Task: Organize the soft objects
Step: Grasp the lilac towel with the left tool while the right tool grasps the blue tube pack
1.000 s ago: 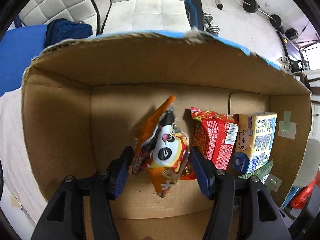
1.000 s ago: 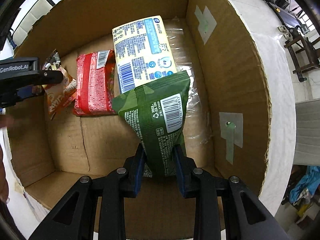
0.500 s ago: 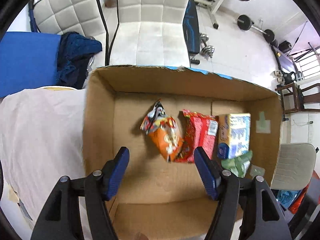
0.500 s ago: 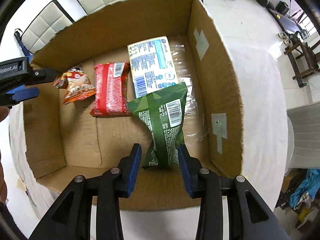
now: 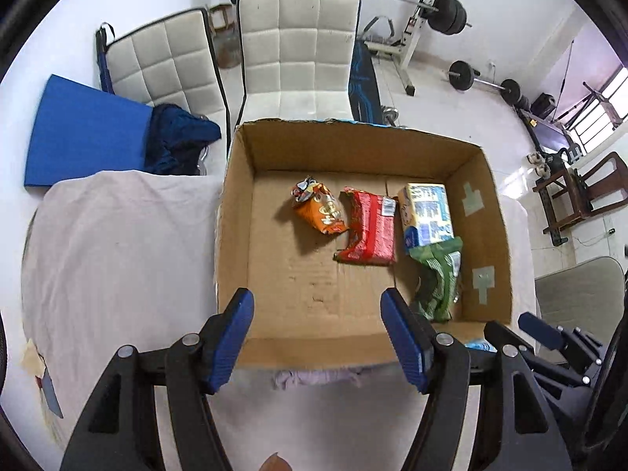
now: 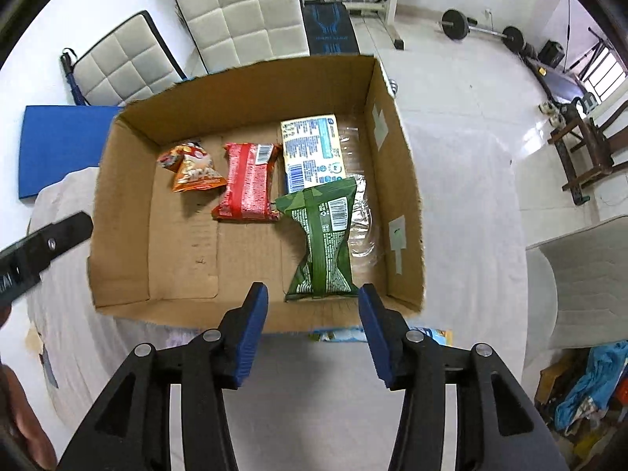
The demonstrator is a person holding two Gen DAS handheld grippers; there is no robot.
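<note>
Inside the box (image 6: 129,212), four packets (image 6: 322,243) lay along its far and right walls, leaving bare floor near its left wall. Both grippers, left (image 5: 316,339) and right (image 6: 312,335), hung released and empty above its near edge.

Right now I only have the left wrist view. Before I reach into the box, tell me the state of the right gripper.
Observer: The right gripper is open and holds nothing.
Operator: Report what lies under the green packet.
Observer: Under the green packet is crumpled clear plastic, which also runs alongside the blue-and-yellow pack.
Operator: Give me the packet's upper face.
Observer: Its barcode side faces up.
</note>
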